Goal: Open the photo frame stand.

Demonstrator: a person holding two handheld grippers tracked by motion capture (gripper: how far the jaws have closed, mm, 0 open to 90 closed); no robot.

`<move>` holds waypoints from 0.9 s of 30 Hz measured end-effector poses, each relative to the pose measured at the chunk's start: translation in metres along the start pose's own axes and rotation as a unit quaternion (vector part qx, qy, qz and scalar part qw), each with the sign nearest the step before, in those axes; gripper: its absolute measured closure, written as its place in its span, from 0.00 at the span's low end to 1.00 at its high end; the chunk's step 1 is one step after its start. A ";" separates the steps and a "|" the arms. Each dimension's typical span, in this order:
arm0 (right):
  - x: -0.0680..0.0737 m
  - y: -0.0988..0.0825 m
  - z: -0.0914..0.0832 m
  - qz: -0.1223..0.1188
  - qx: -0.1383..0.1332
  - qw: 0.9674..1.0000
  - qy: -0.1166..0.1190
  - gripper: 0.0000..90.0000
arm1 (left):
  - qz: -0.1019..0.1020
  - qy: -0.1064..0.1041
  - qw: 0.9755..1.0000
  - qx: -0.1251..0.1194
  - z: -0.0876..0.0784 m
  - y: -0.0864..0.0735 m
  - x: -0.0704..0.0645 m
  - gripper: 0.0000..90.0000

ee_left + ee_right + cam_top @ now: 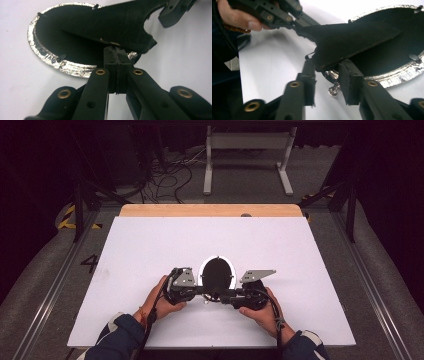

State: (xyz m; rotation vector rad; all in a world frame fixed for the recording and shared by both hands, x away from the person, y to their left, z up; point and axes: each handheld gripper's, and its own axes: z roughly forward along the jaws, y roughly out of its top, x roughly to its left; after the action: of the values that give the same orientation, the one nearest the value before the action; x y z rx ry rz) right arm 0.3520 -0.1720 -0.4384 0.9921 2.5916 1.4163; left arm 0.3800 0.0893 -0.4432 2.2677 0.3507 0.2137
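An oval black frame back with a crinkled silver rim [217,272] [42,53] [397,75] lies flat on the white table. A stiff black flap [112,25] [352,37] is lifted off it at a slant. My left gripper [205,291] [116,50] is shut on one edge of that flap, and it also appears at the upper left of the right gripper view [295,23]. My right gripper [221,296] [327,70] comes from the other side with a gap between its jaws. The flap's lower corner lies over their tips. A small silver fitting [333,91] hangs below it.
The white board [150,250] covers a wooden table [210,210], with bare surface on all sides of the frame. Beyond the far edge are floor cables [170,175] and a white stand [247,142]. Metal rails [50,285] run along both sides.
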 end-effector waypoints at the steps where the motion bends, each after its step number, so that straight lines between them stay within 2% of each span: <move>1: 0.001 0.000 0.000 -0.008 0.004 1.000 -0.004 0.81 | -0.001 -0.001 1.000 -0.003 0.000 0.000 0.000 1.00; 6: 0.005 0.002 0.001 -0.040 0.009 0.999 -0.024 1.00 | -0.004 -0.001 1.000 -0.005 -0.002 0.000 0.000 0.99; 11: 0.003 0.003 0.001 -0.037 0.001 0.998 -0.048 1.00 | -0.003 -0.002 1.000 -0.005 -0.001 0.001 0.001 0.99; 14: 0.002 0.006 0.001 -0.031 -0.008 0.998 -0.051 1.00 | -0.003 -0.003 1.000 -0.003 -0.001 0.000 0.001 0.99; 21: -0.003 0.009 0.001 -0.021 -0.015 0.998 -0.050 1.00 | -0.005 -0.004 1.000 -0.007 -0.001 0.001 0.001 0.97; 27: -0.010 0.007 -0.001 0.003 -0.021 0.999 -0.041 0.99 | -0.004 -0.005 1.000 -0.010 0.003 0.007 0.001 0.97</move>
State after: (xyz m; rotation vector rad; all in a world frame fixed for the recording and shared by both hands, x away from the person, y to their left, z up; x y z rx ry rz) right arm 0.3638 -0.1752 -0.4353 1.0306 2.4936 1.3939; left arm 0.3833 0.0837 -0.4397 2.2458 0.3503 0.2021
